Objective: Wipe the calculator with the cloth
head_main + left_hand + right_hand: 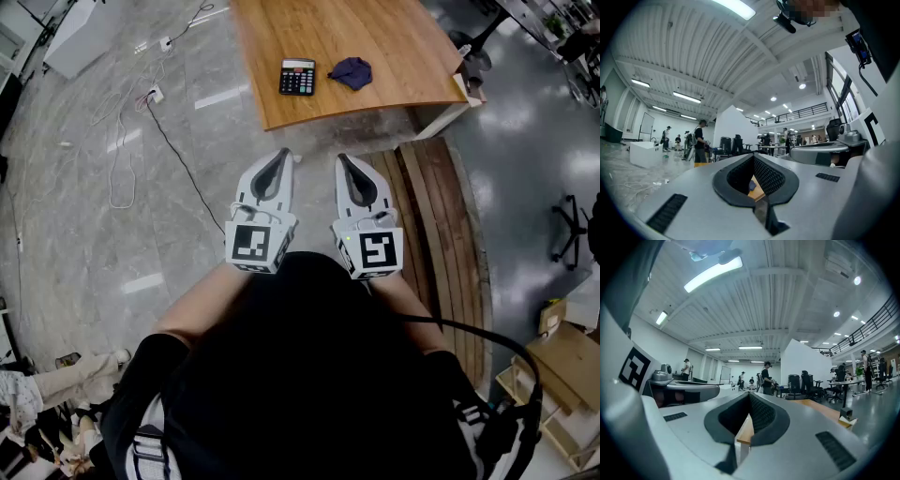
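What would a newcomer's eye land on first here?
The white left gripper and right gripper, shut and empty, sit side by side mid-frame in the head view. Beyond them, a black calculator and a crumpled dark blue cloth lie side by side on a light wooden table.

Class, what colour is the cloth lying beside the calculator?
Dark blue. The cloth shows best in the head view, right of the calculator.

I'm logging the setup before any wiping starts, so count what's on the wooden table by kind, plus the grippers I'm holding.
calculator: 1
cloth: 1
grippers: 2, the left gripper and the right gripper
Total: 4
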The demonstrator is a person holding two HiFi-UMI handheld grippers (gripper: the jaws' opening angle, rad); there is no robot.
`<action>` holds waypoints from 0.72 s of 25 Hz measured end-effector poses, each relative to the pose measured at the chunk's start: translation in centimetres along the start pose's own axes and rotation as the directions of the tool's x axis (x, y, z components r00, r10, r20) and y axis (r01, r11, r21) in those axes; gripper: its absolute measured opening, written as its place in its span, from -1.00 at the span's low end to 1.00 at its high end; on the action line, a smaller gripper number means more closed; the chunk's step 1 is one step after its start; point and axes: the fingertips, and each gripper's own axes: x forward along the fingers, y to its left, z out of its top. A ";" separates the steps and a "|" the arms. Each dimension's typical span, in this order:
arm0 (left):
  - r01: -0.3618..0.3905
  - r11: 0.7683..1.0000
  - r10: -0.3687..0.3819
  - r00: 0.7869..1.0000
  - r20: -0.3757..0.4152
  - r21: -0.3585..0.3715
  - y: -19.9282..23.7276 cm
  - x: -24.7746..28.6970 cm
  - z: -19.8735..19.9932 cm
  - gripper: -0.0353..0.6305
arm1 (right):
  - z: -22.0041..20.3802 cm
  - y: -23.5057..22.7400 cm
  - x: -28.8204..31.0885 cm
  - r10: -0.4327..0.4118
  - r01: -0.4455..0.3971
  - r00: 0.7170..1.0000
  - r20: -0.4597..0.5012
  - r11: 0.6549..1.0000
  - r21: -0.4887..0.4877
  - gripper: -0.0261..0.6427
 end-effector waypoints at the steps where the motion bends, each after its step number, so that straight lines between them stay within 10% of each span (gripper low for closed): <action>1: -0.008 1.000 0.008 1.000 -0.011 -0.011 -0.1 0.0 0.0 -0.88 | -0.2 -0.2 -0.1 -0.003 0.003 1.000 -0.001 1.000 0.006 -0.88; 18: -0.086 0.996 0.085 0.996 -0.041 -0.024 -1.6 3.4 -2.0 -0.88 | -3.4 -5.4 0.9 0.013 -0.008 0.999 -0.043 0.994 0.109 -0.88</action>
